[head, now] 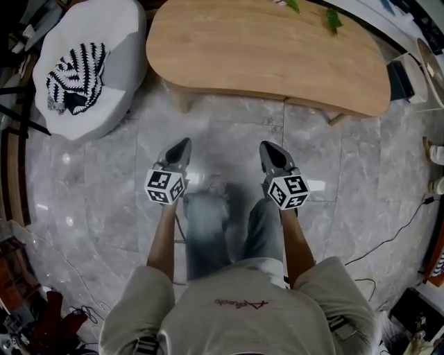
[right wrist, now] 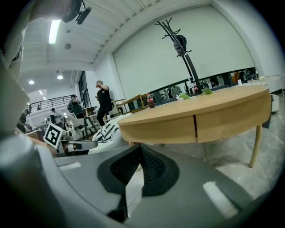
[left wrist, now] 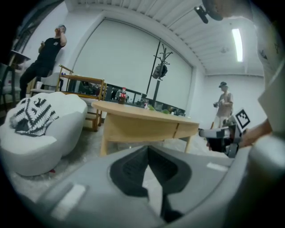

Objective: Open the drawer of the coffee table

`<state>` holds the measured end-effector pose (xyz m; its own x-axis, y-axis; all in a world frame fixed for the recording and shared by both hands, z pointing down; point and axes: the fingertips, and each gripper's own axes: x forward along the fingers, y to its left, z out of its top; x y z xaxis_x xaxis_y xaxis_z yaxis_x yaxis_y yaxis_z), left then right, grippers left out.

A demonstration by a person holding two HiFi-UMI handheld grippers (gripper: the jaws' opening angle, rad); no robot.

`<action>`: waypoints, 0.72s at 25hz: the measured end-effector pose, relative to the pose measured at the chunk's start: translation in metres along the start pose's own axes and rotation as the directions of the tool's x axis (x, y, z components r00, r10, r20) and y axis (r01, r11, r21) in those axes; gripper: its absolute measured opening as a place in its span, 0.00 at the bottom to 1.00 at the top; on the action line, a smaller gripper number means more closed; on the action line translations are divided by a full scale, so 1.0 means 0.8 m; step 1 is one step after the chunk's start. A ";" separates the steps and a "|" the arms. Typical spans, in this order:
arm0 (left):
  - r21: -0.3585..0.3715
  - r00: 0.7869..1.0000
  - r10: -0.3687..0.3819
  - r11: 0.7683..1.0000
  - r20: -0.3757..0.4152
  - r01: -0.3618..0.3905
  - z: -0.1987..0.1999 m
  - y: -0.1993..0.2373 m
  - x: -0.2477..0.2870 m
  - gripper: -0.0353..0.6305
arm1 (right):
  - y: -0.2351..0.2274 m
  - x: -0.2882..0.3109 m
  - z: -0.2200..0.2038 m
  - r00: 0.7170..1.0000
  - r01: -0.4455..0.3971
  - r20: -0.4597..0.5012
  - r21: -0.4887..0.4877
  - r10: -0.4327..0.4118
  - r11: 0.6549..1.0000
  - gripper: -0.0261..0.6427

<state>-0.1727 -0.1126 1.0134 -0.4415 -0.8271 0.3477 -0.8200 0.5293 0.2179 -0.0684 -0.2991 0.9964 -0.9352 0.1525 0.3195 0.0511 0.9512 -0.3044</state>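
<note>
Down on the grey stone floor (head: 229, 139) stands the person, who holds one gripper in each hand, side by side and a bit apart. Both point at the wooden coffee table (head: 263, 48), which is near them, and neither one touches it.

The left gripper (head: 183, 145) has its jaws pressed together, with nothing between them. The right gripper (head: 268, 147) is the same, with its jaws tight together and nothing in them. In the left gripper view, the black pads (left wrist: 133, 169) meet in a thin line. In the right gripper view, the pads (right wrist: 153, 167) meet too.

The table has a long, rounded top and thin legs. A thin dark line cuts down its side. The drawer (right wrist: 231, 119) seems to be the piece to the right of that line, but this is hard to tell for sure. It sits flat with the rest of the side, so it is closed.

Left of the table is a soft white seat (head: 111, 62). A black and white striped cloth (head: 76, 76) lies on top of it. Small green plants (head: 333, 19) sit on the far edge of the table.
</note>
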 end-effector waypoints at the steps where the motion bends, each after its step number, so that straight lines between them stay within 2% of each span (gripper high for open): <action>1: 0.008 1.000 -0.007 1.000 0.009 0.007 -0.011 0.003 0.009 0.05 | -0.007 0.010 -0.008 1.000 -0.003 0.016 -0.005 0.003 1.000 0.05; 4: 0.022 0.999 -0.024 0.999 0.042 0.023 -0.041 0.011 0.033 0.05 | -0.023 0.037 -0.025 0.997 -0.014 0.073 -0.013 0.015 1.000 0.05; 9: 0.030 0.994 -0.050 0.998 0.093 0.047 -0.079 0.012 0.066 0.05 | -0.043 0.060 -0.042 0.980 -0.062 0.191 0.040 0.053 0.997 0.05; 14: 0.056 0.989 -0.080 0.996 0.126 0.073 -0.099 0.016 0.105 0.05 | -0.071 0.079 -0.067 0.970 -0.072 0.234 0.043 0.060 0.996 0.05; 18: 0.026 0.983 -0.086 0.996 0.163 0.083 -0.098 0.022 0.129 0.05 | -0.095 0.093 -0.084 0.968 -0.075 0.247 0.088 0.052 0.993 0.05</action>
<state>-0.2037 -0.1735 1.1249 -0.4223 -0.8895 0.1746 -0.8631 0.4534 0.2222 -0.1184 -0.3420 1.1032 -0.9888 0.1305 0.0719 0.0905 0.9096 -0.4055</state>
